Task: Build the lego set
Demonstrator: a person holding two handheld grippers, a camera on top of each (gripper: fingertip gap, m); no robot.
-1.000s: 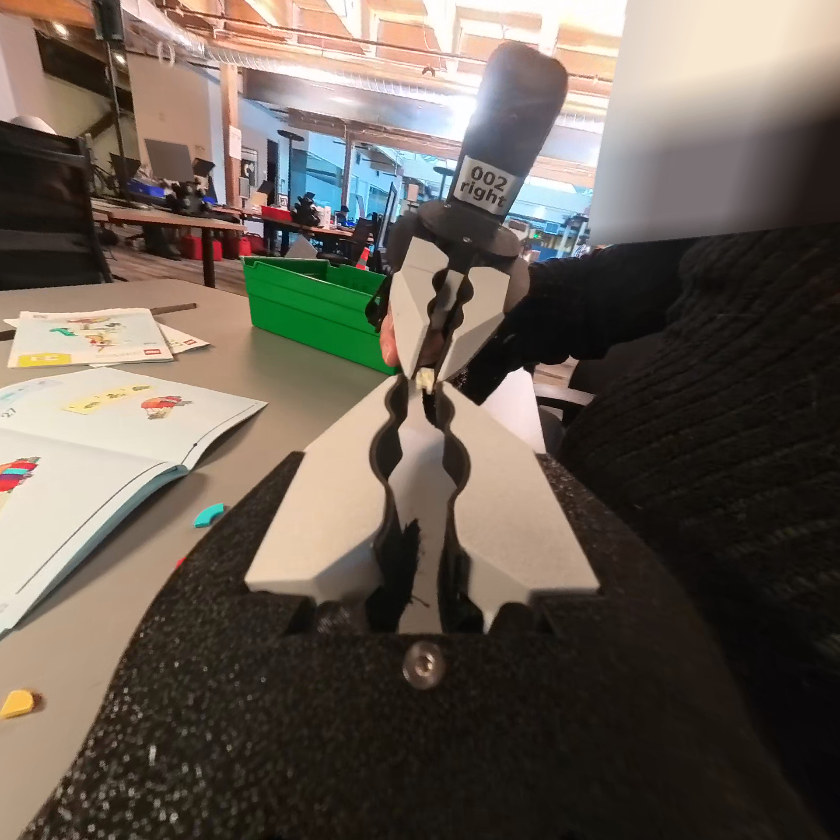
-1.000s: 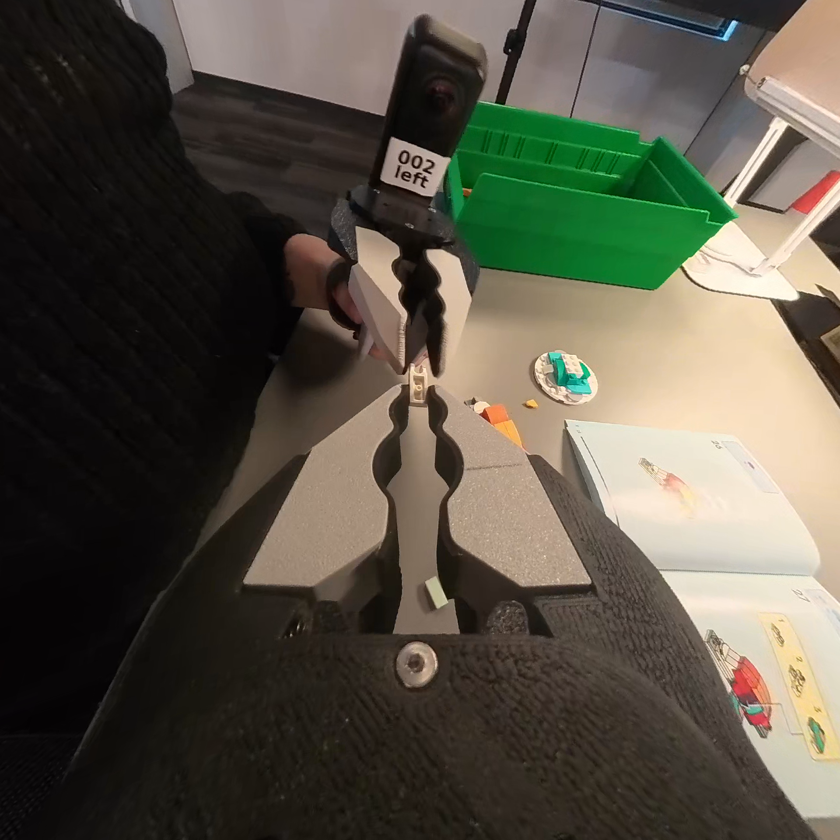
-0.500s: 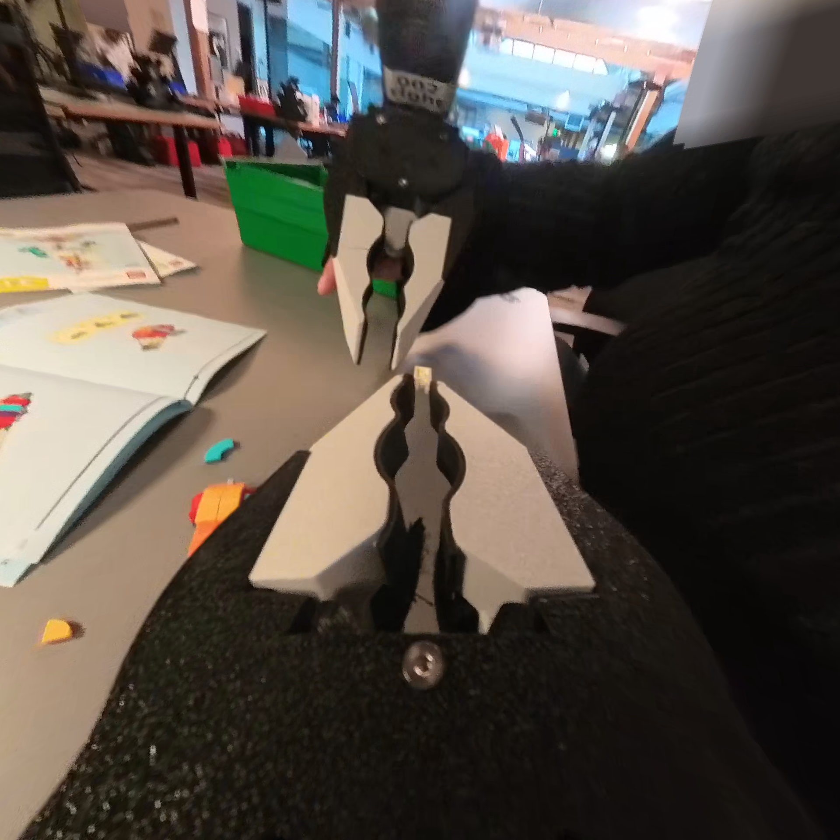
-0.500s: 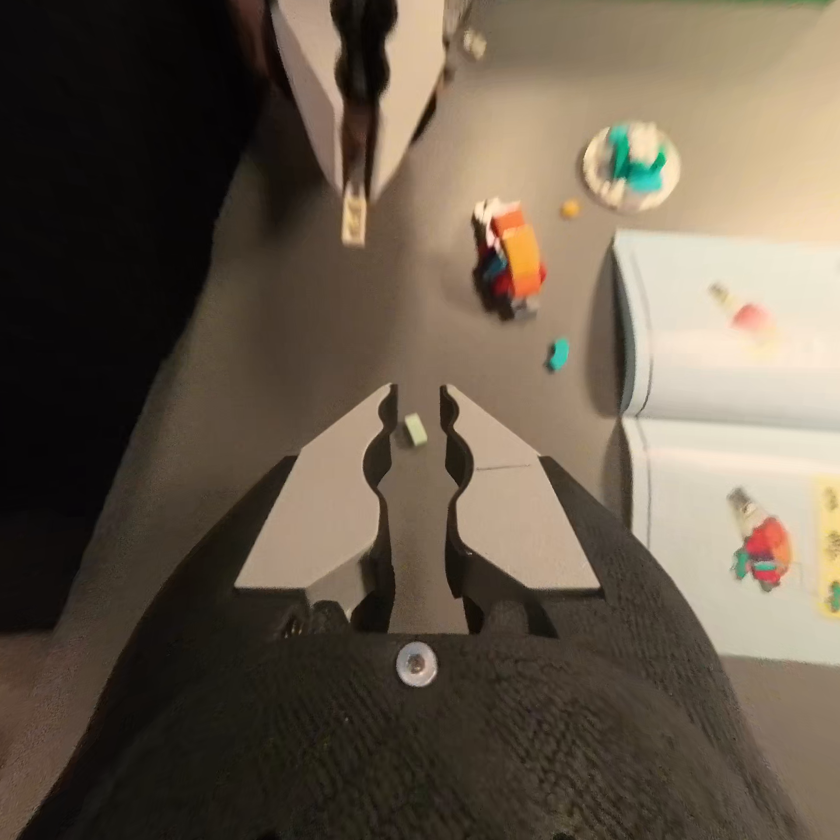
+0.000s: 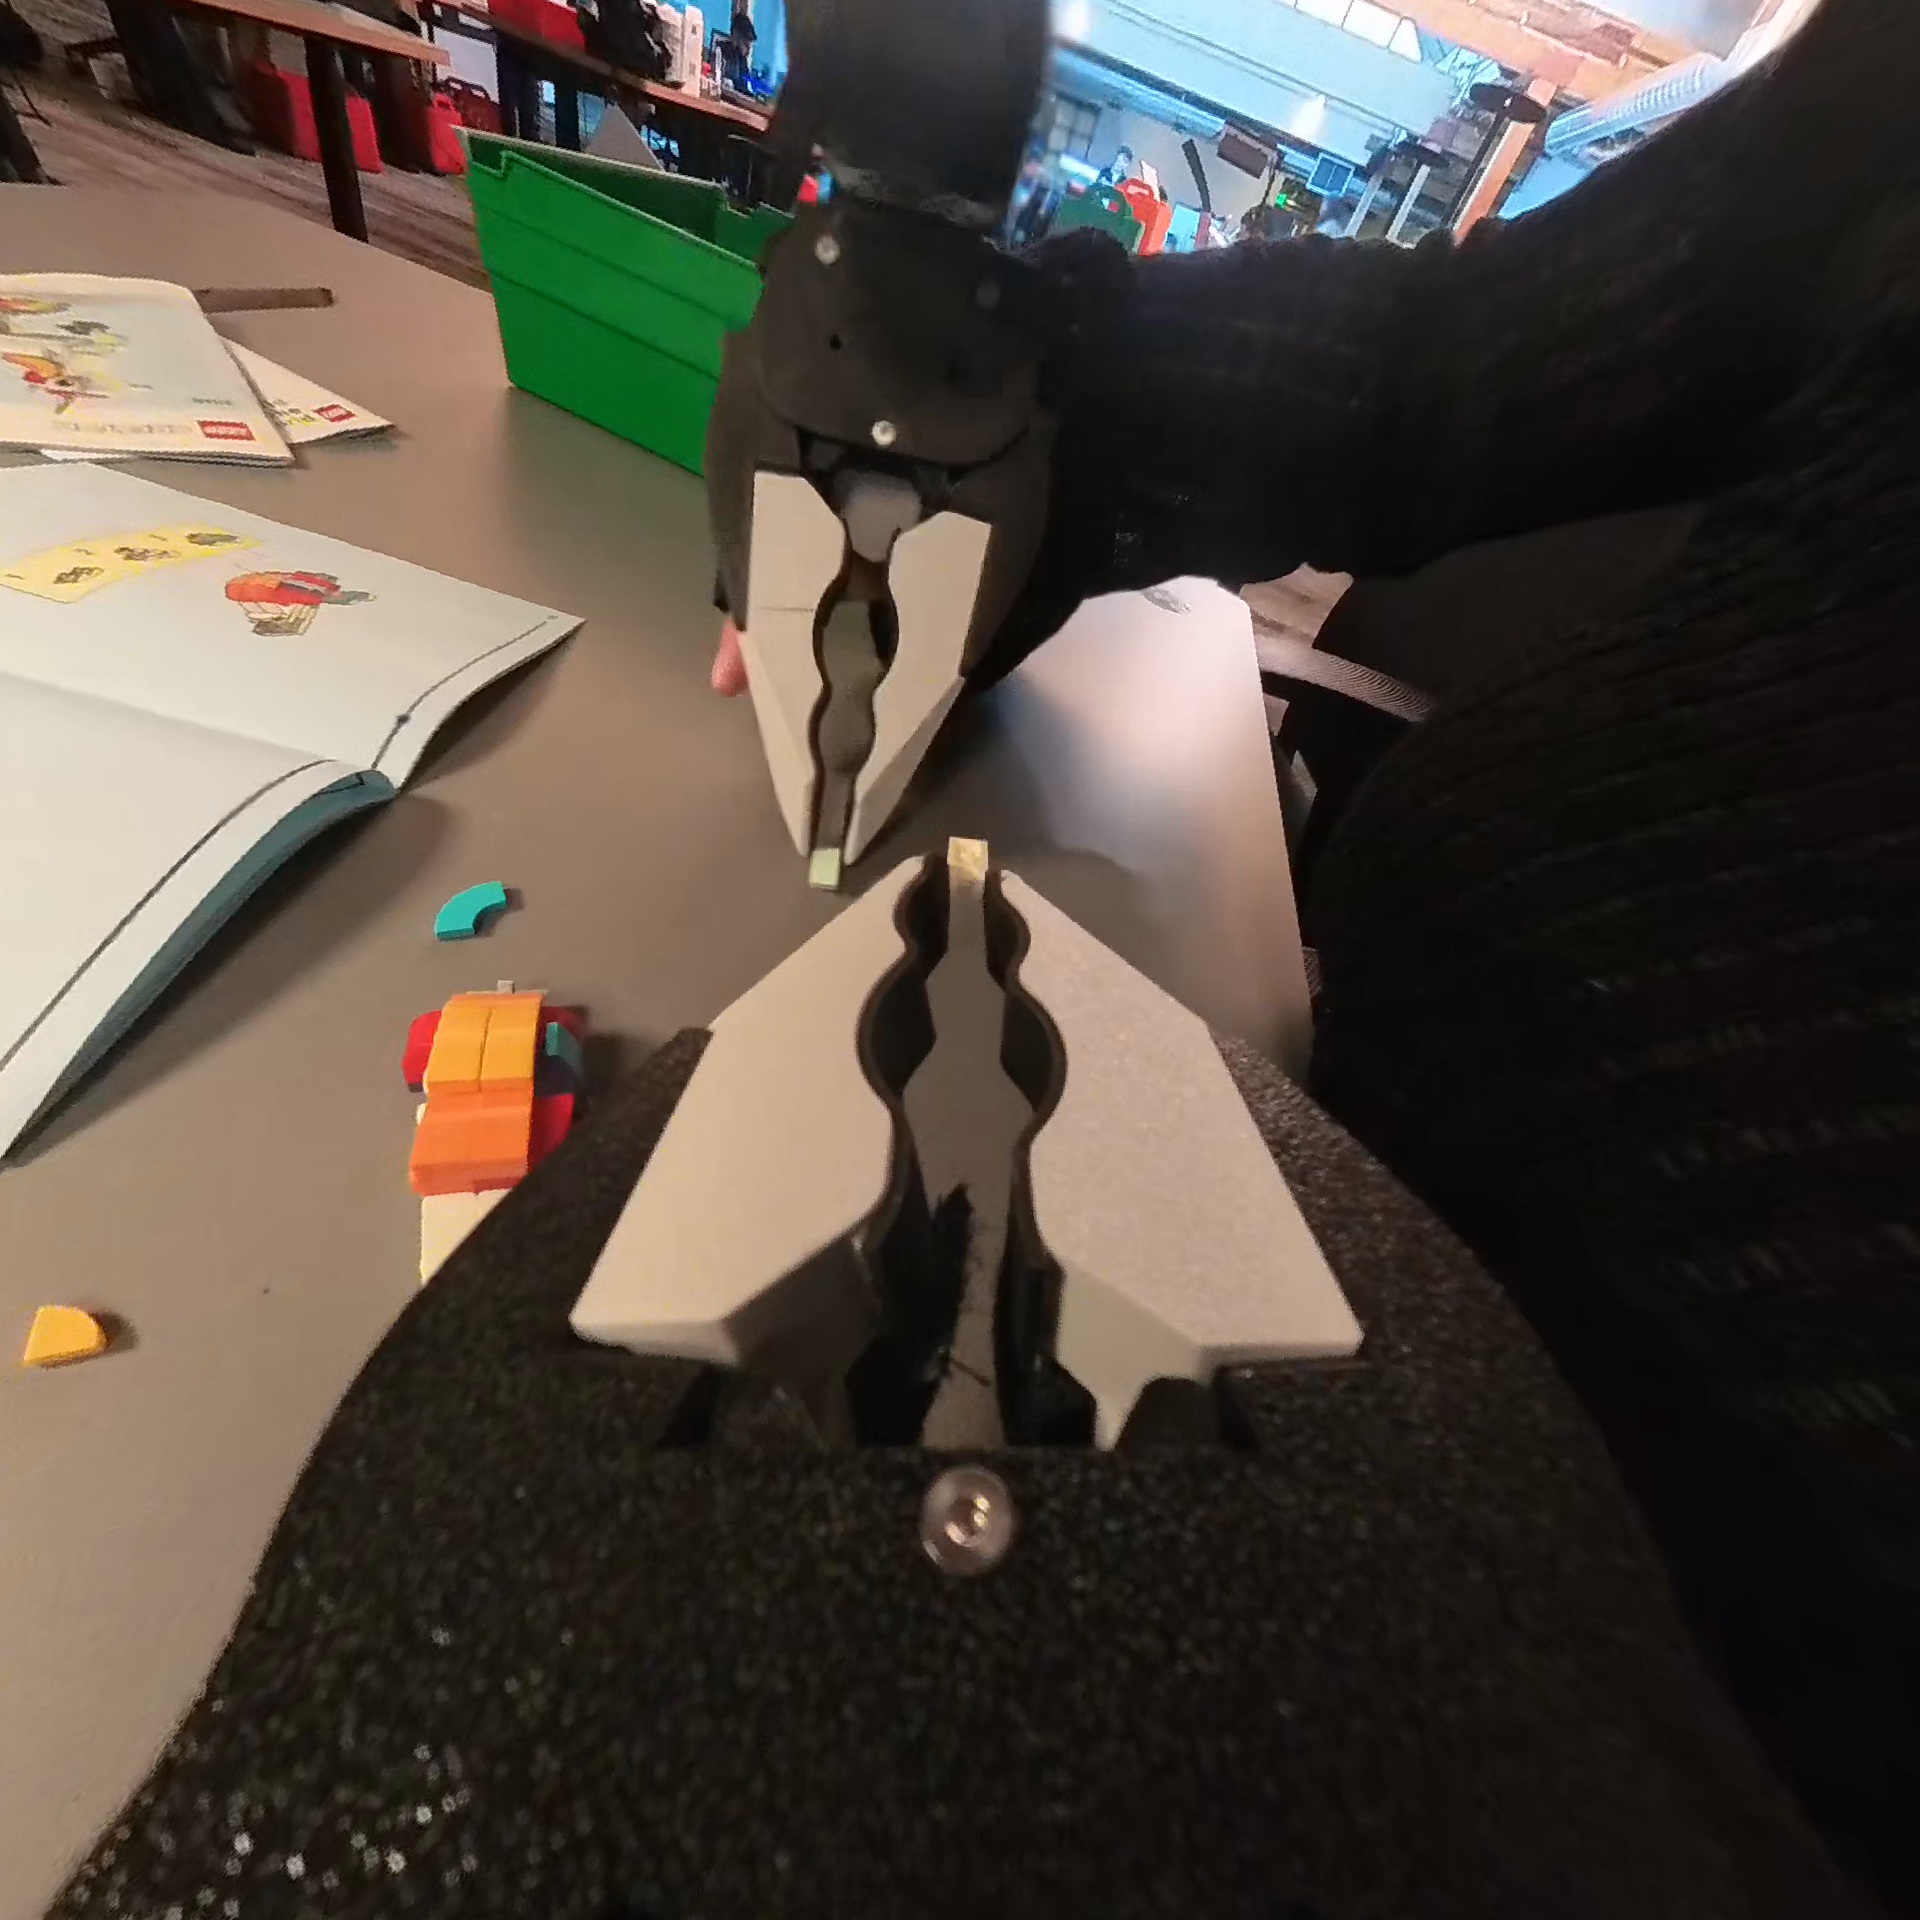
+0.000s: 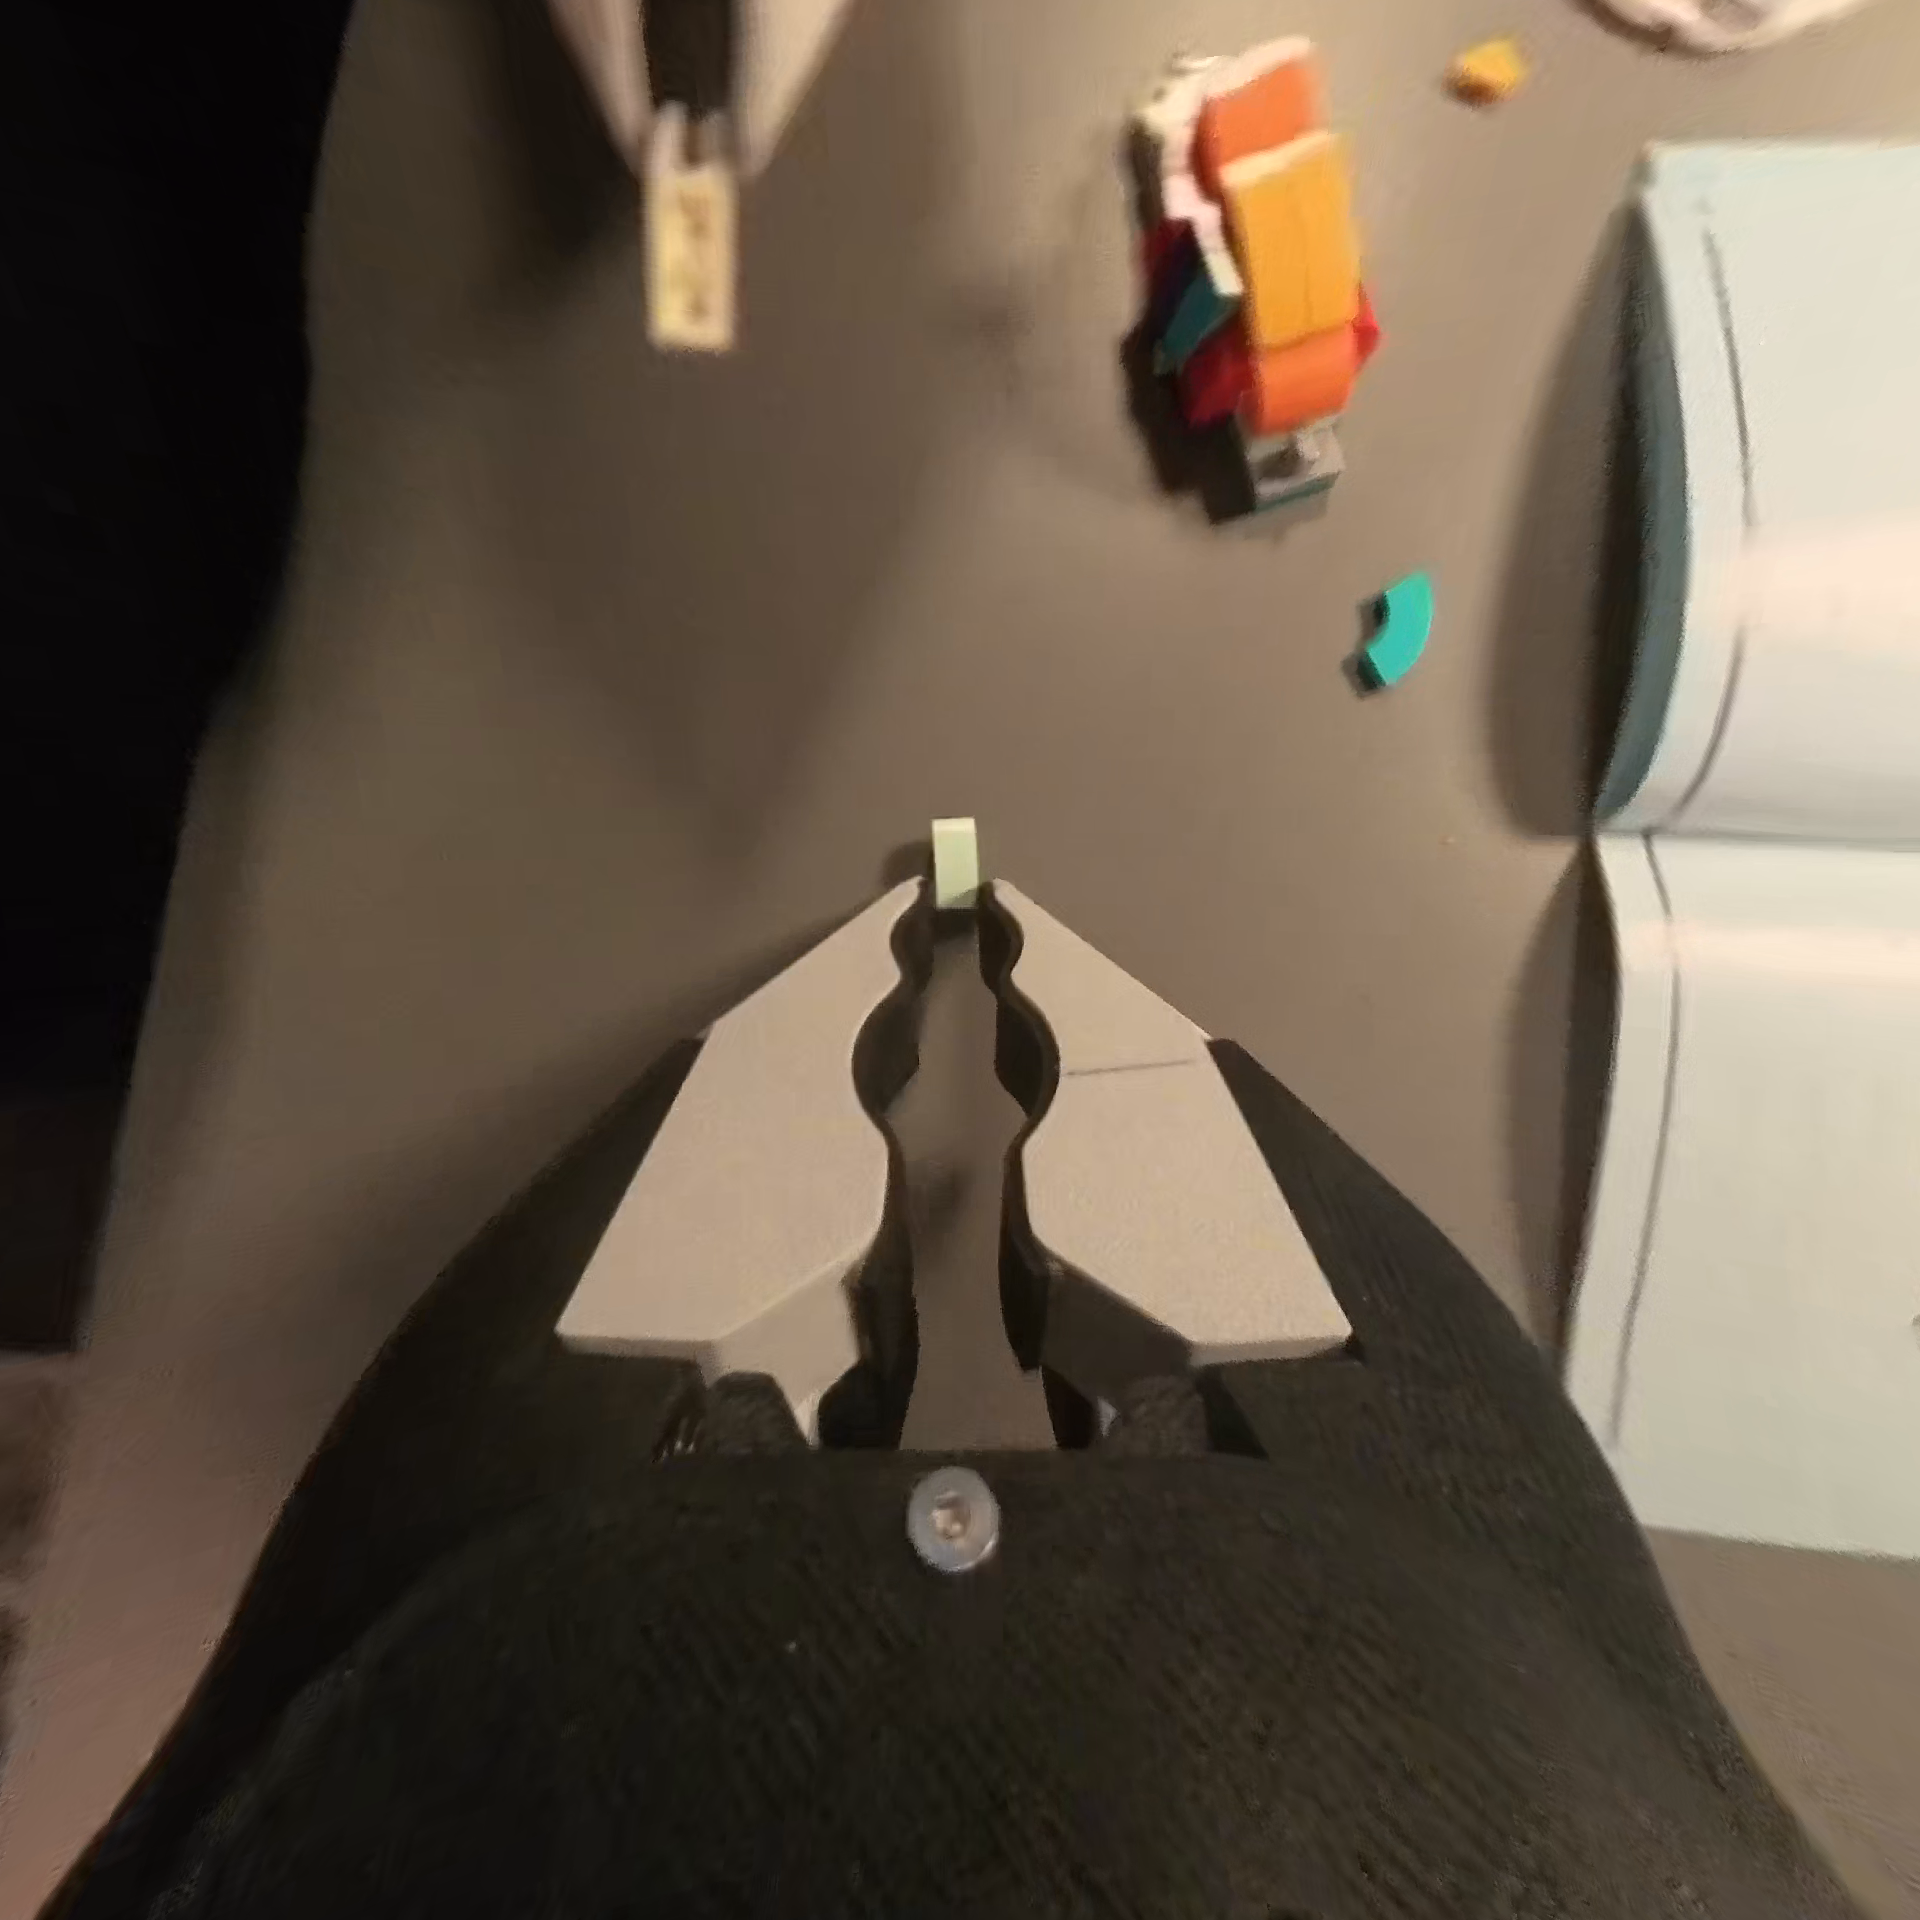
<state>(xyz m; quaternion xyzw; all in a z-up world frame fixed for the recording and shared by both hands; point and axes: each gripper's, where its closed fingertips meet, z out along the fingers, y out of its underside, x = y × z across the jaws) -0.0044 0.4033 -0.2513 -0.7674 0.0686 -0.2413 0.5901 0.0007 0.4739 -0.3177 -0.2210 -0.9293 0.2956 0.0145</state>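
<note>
My left gripper (image 5: 964,881) is shut on a small cream piece (image 5: 964,856) and holds it above the grey table. It also shows at the top of the right wrist view (image 6: 691,125), with the cream piece (image 6: 689,265) hanging from its tips. My right gripper (image 6: 954,896) points down at the table and is shut on a small pale green piece (image 6: 954,873). It shows in the left wrist view (image 5: 828,847) just left of and beyond my left tips, the green piece (image 5: 824,869) at the table surface. A partly built orange, red and teal model (image 5: 488,1081) (image 6: 1273,281) lies nearby.
A teal curved piece (image 5: 470,909) (image 6: 1397,629) and a yellow quarter-round piece (image 5: 64,1333) (image 6: 1488,71) lie loose. An open instruction booklet (image 5: 208,675) (image 6: 1766,623) lies beside them. A green bin (image 5: 613,301) stands farther back. A person's dark sleeve (image 5: 1455,395) fills the right. Spacing between my two grippers at the tips: around 10 centimetres.
The grippers met tip to tip on the cream piece. The right one let go, dropped to the table and shut on the pale green piece. The left kept the cream piece.
</note>
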